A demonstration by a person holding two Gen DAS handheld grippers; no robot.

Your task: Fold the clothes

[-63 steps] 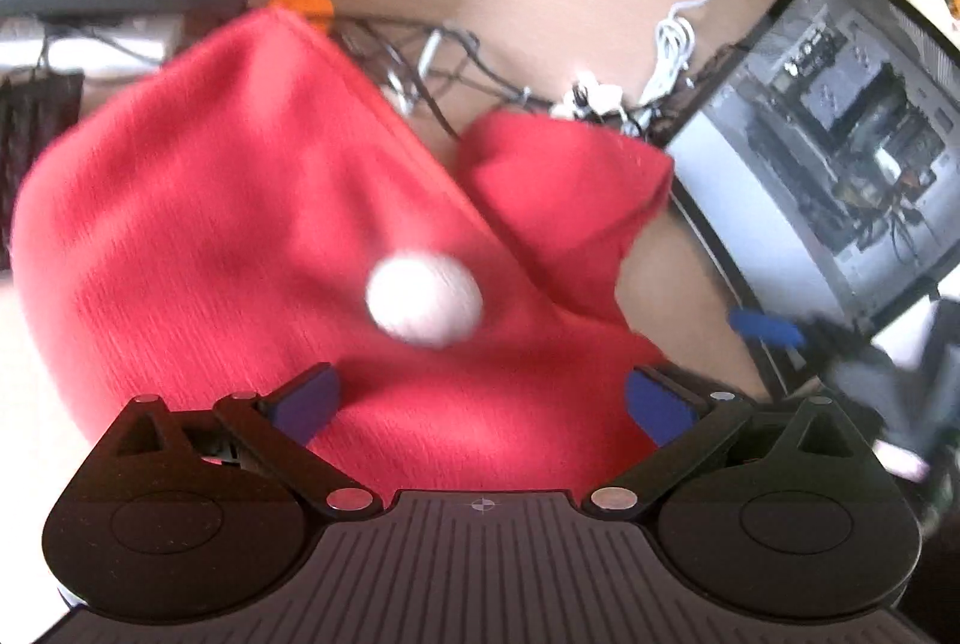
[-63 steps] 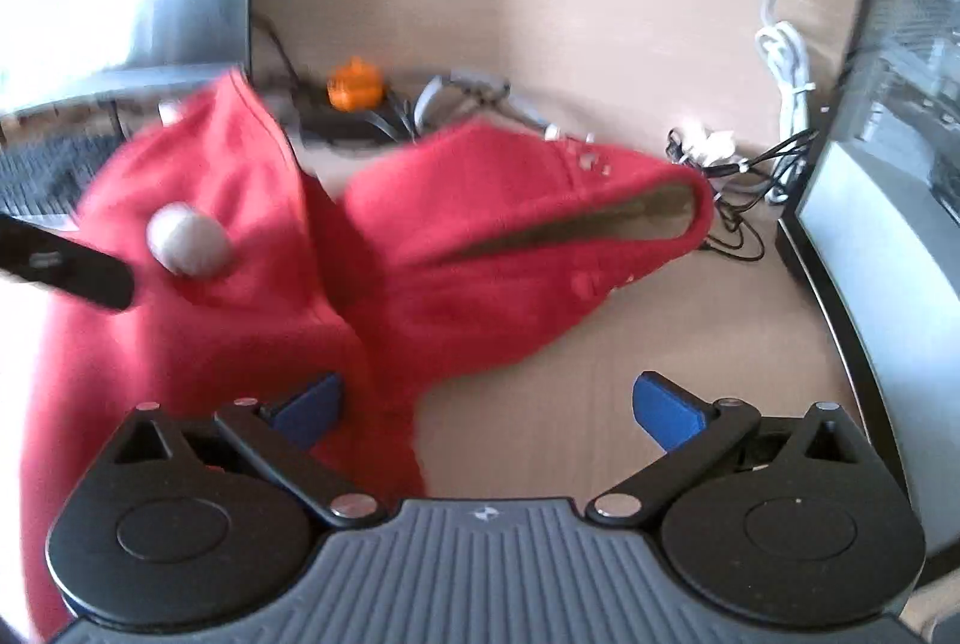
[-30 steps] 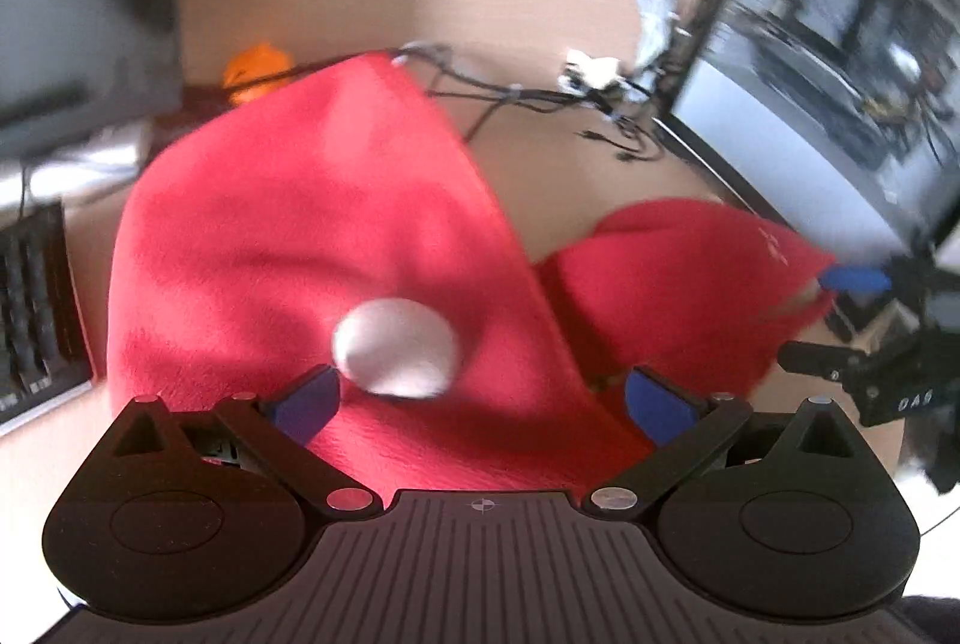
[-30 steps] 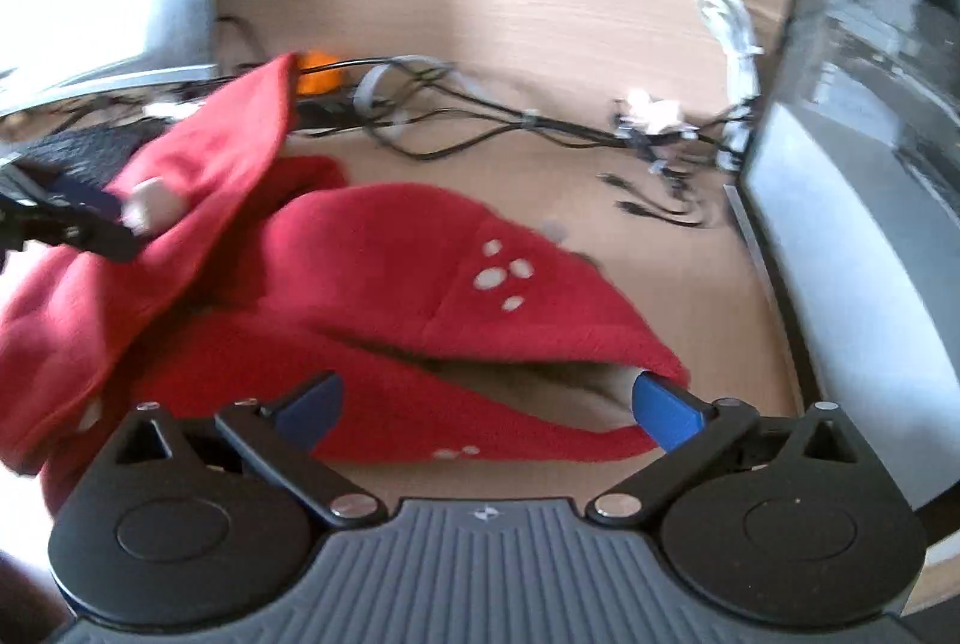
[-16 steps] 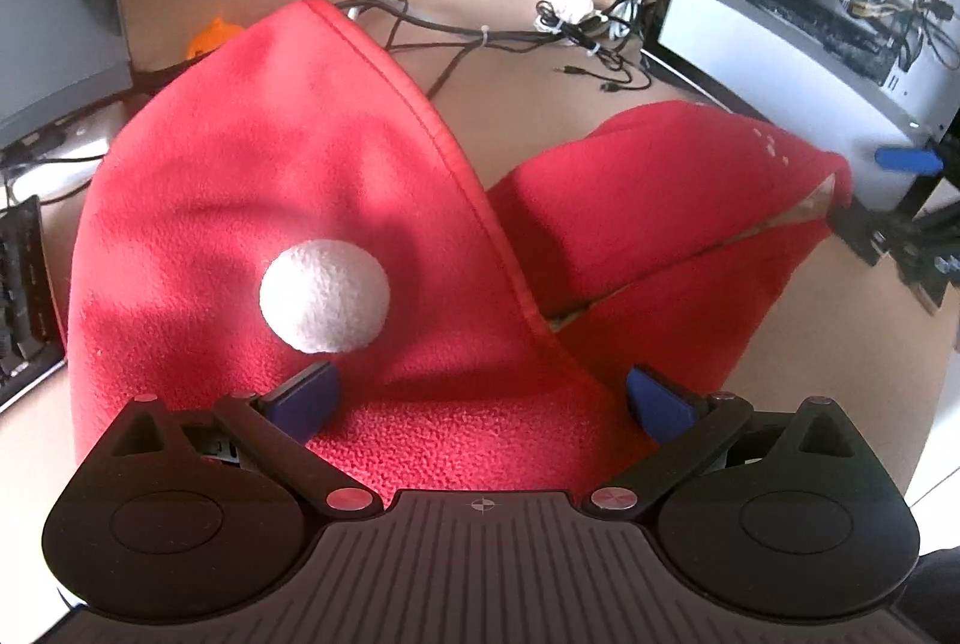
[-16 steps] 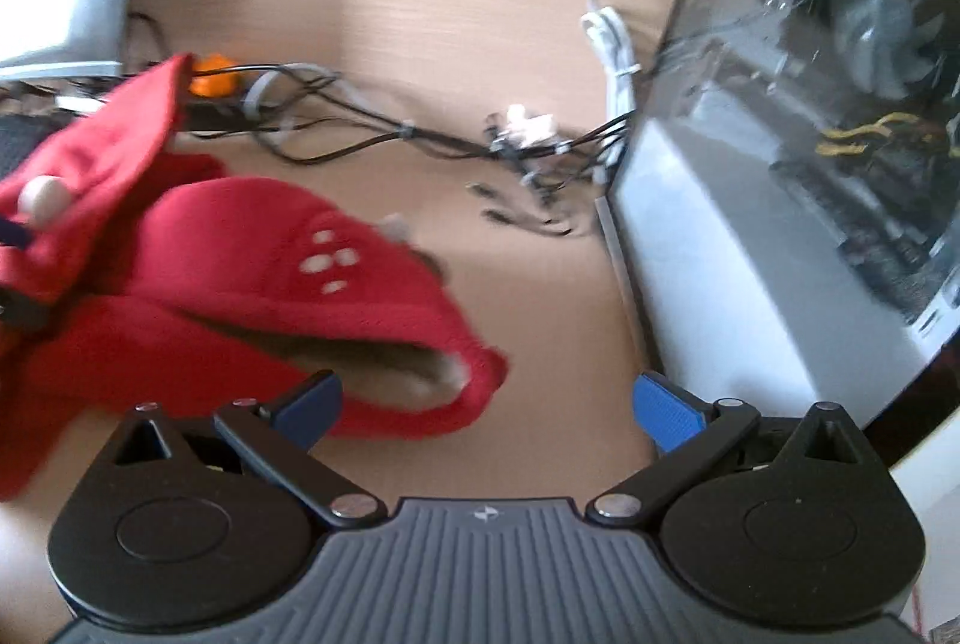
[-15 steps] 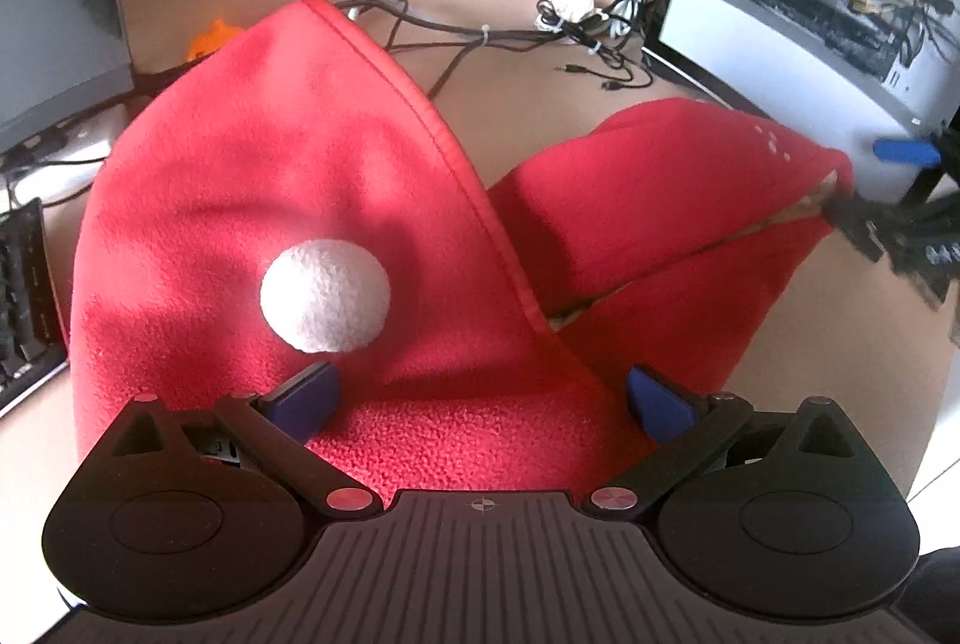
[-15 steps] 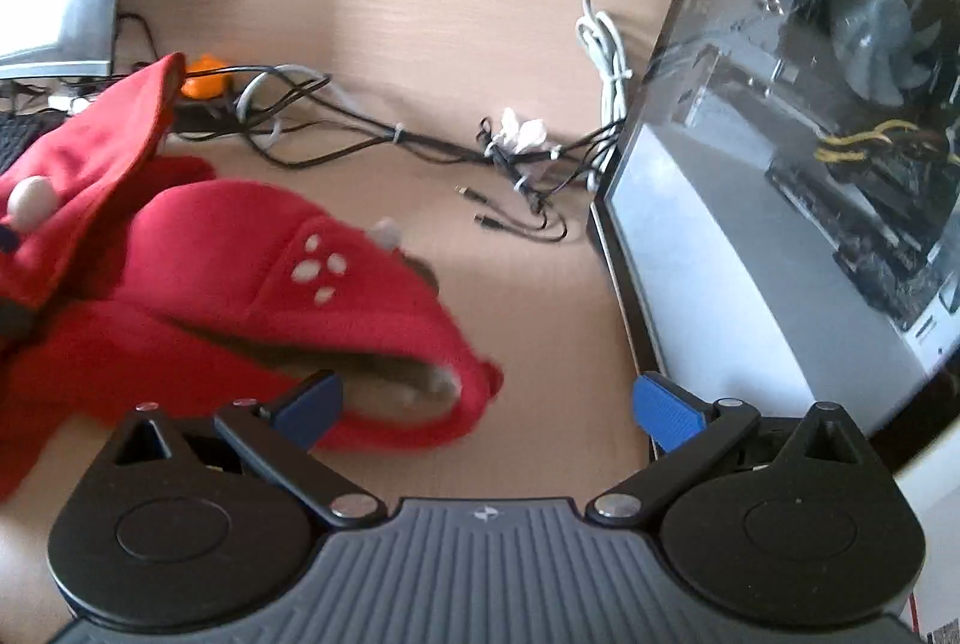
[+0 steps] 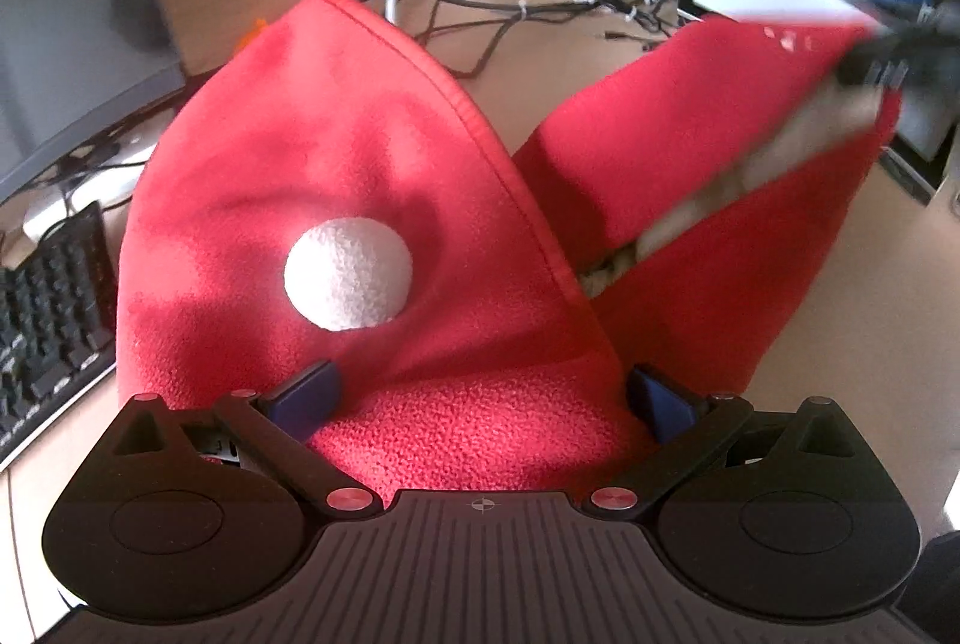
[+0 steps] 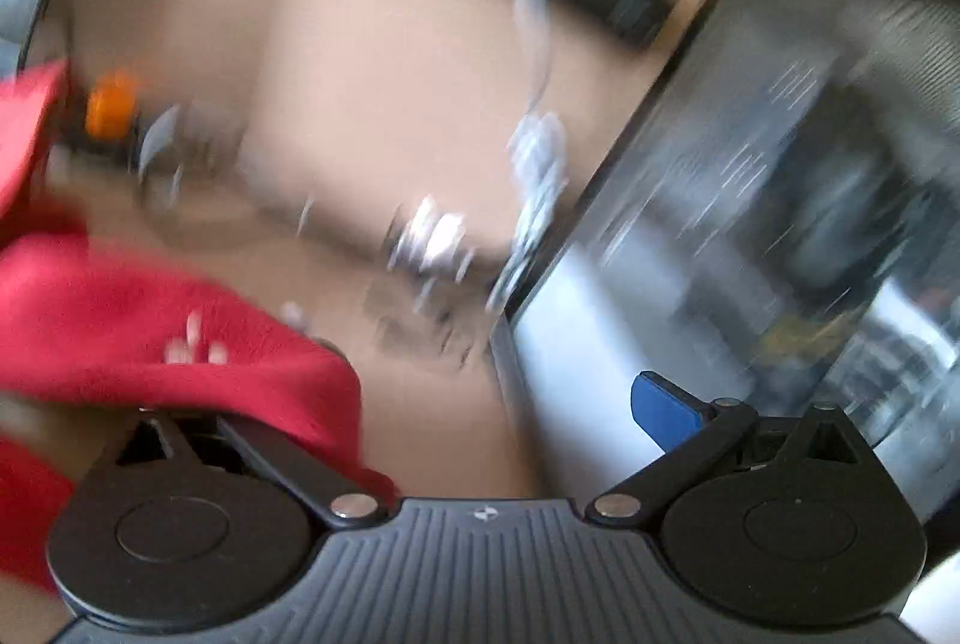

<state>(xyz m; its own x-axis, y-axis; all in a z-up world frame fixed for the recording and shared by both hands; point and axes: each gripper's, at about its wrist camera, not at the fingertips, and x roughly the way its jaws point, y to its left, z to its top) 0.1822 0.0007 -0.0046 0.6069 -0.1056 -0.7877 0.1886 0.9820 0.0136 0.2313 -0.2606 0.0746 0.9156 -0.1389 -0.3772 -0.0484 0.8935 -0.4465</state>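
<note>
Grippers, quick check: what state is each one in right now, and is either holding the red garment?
Left gripper: open, jaws spread around the red fleece garment, not clamped.
Right gripper: open; garment's edge drapes over its left finger, nothing gripped.

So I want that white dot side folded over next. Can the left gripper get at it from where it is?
Probably yes. The left gripper is open, red fleece bunched between its fingers, and the white dot sits just ahead, uncovered.

Left gripper (image 9: 483, 395): jaws spread wide, red fleece garment (image 9: 336, 176) bunched between fingers. Right gripper (image 10: 480, 404): jaws wide apart, left finger under garment edge.
</note>
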